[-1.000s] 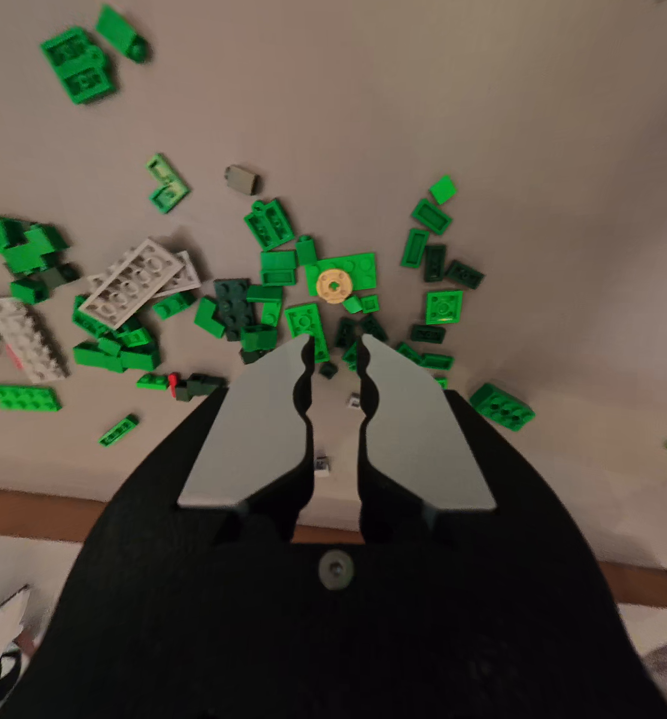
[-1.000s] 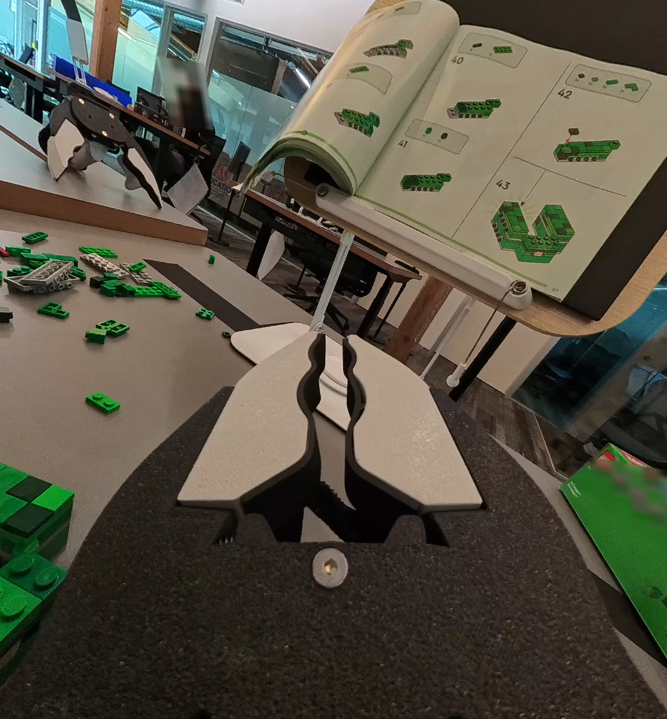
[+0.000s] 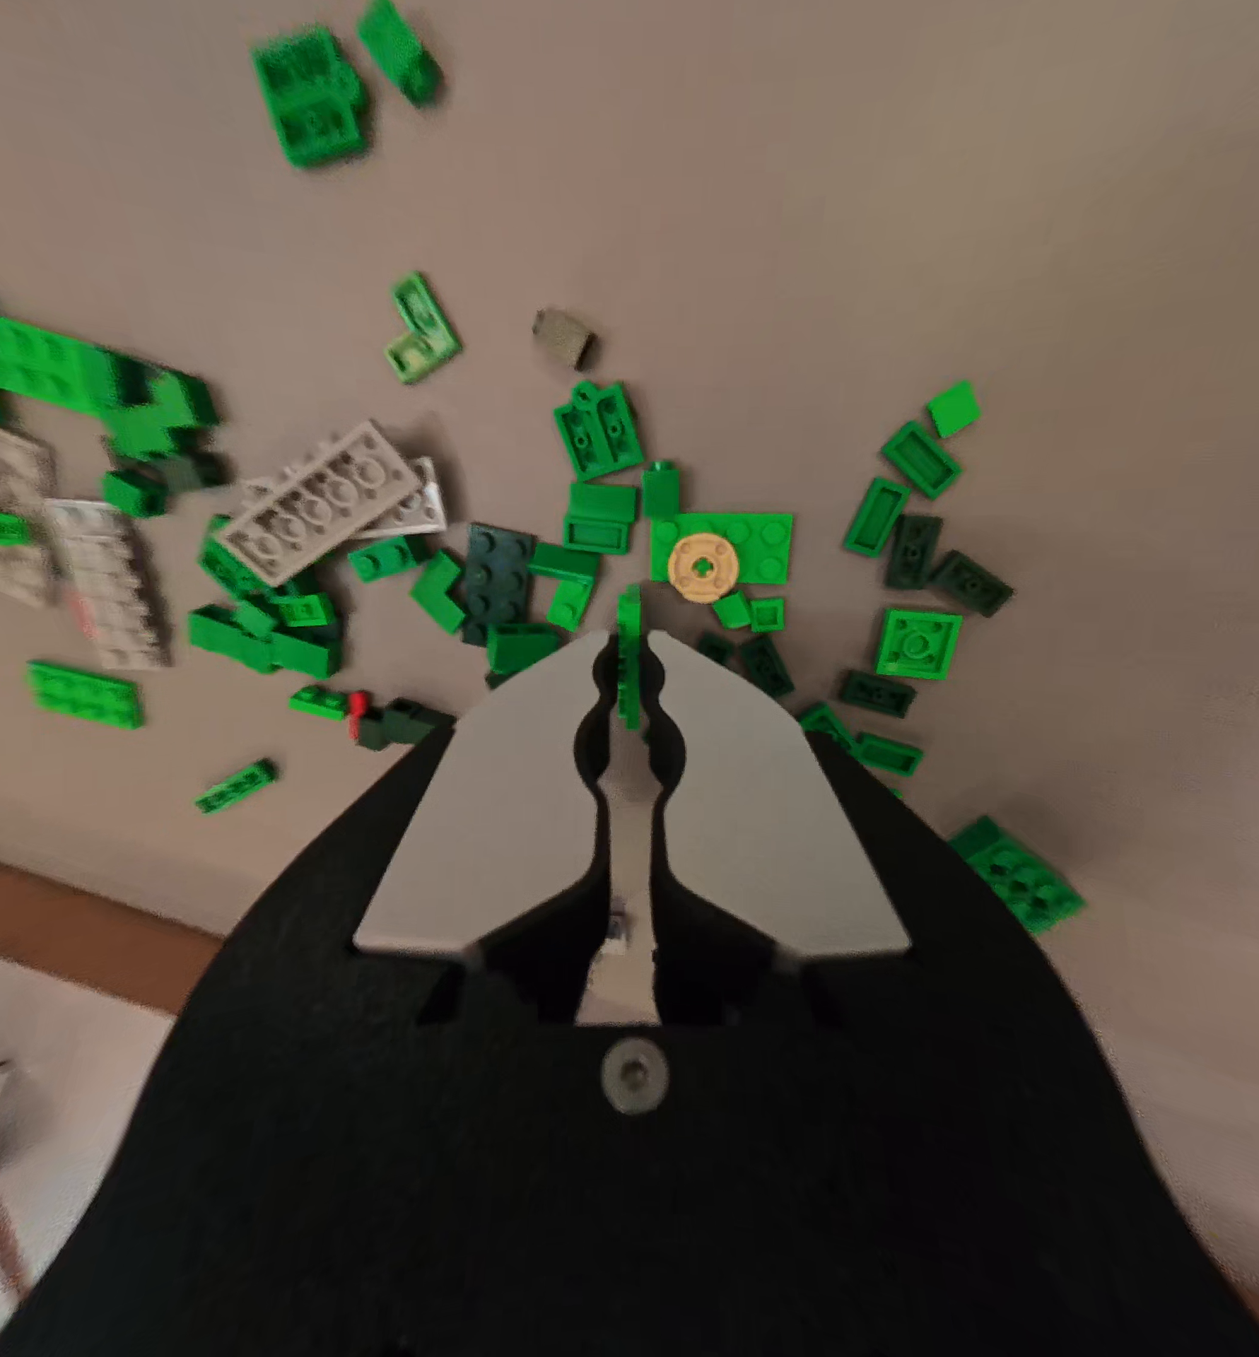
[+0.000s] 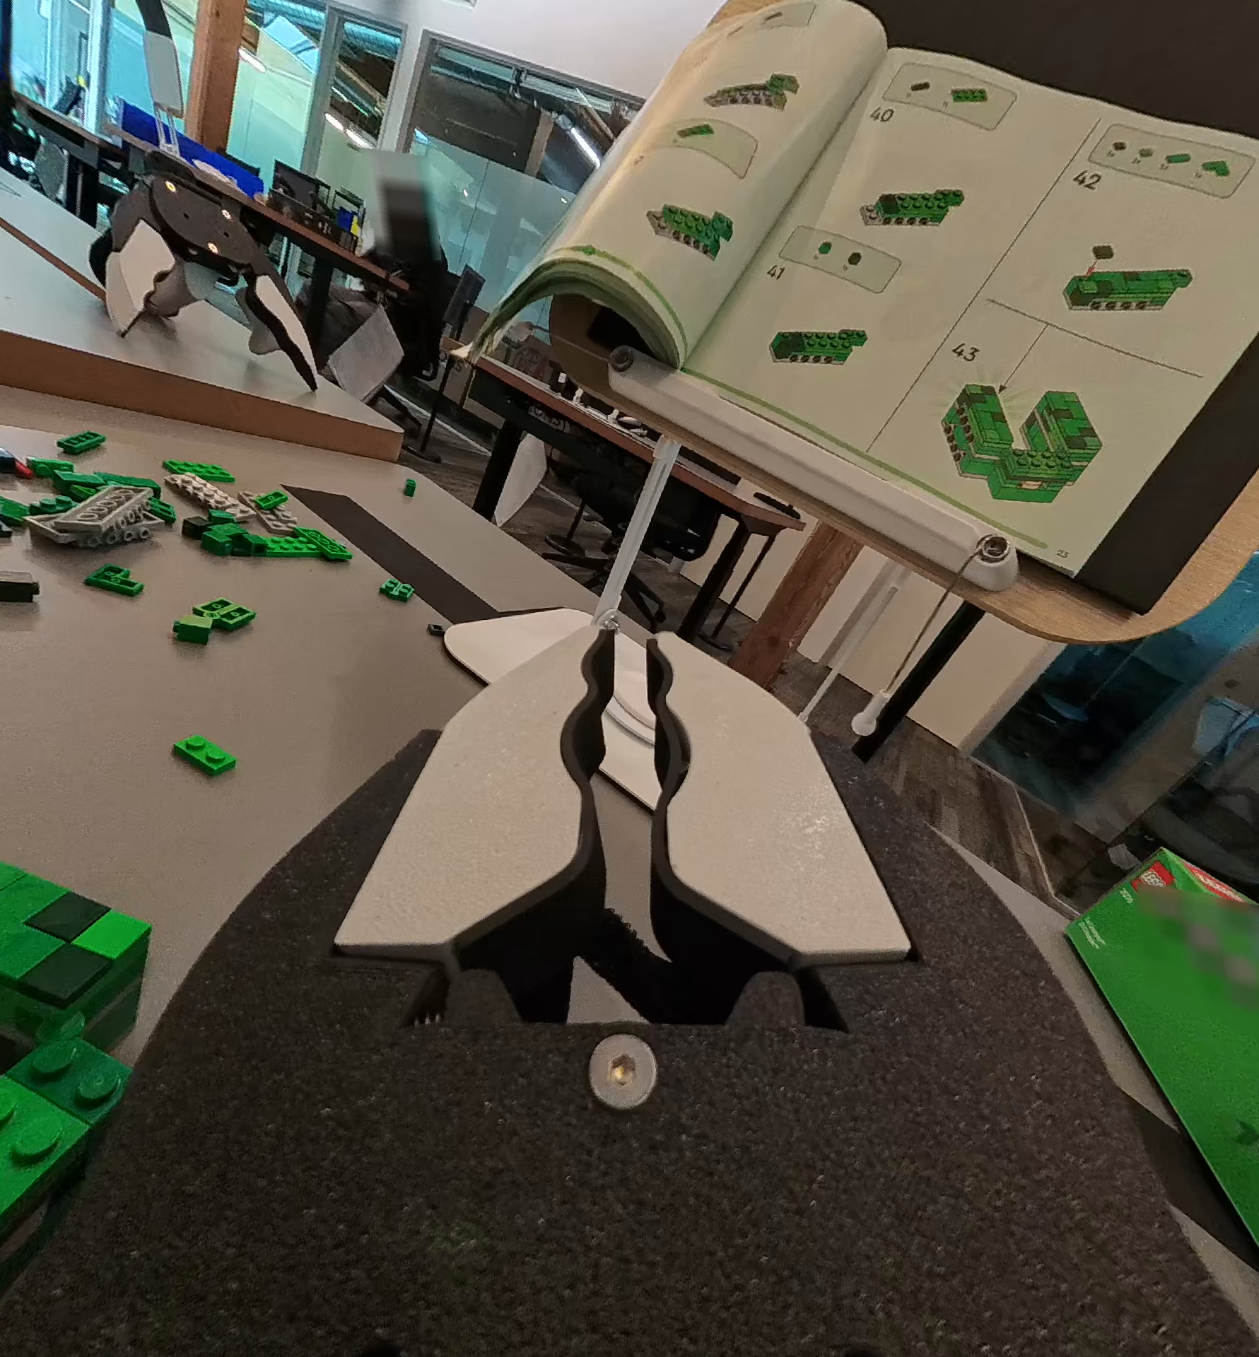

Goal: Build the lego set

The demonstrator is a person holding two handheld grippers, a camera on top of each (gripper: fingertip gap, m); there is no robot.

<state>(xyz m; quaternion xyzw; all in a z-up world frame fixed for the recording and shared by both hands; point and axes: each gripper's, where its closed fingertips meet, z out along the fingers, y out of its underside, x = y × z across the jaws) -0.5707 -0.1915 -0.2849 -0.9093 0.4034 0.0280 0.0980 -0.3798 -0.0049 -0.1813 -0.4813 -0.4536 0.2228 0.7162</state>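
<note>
The grey-brown tabletop (image 4: 83, 705) carries everything; its far edge drops to a wood-trimmed side. Near its right edge stands the white metal book stand (image 4: 817, 470) holding the open instruction booklet (image 4: 979, 242), with a green cardboard set box (image 4: 1199, 1028) lying at the near right corner. At the near left corner sits the partly built green brick assembly (image 4: 31, 976). Across the middle lies a scatter of loose green and grey bricks (image 3: 464, 558), among them a long light grey studded plate (image 3: 325, 507) and a small tan round plate (image 3: 702, 568) resting on a bright green plate. The left gripper (image 3: 632, 640) hangs over this scatter, its jaws pinching a thin bright green plate (image 3: 629, 661) held on edge. The right gripper (image 4: 626, 646) hangs near the stand's base, jaws nearly together with a narrow gap and nothing between them.
</note>
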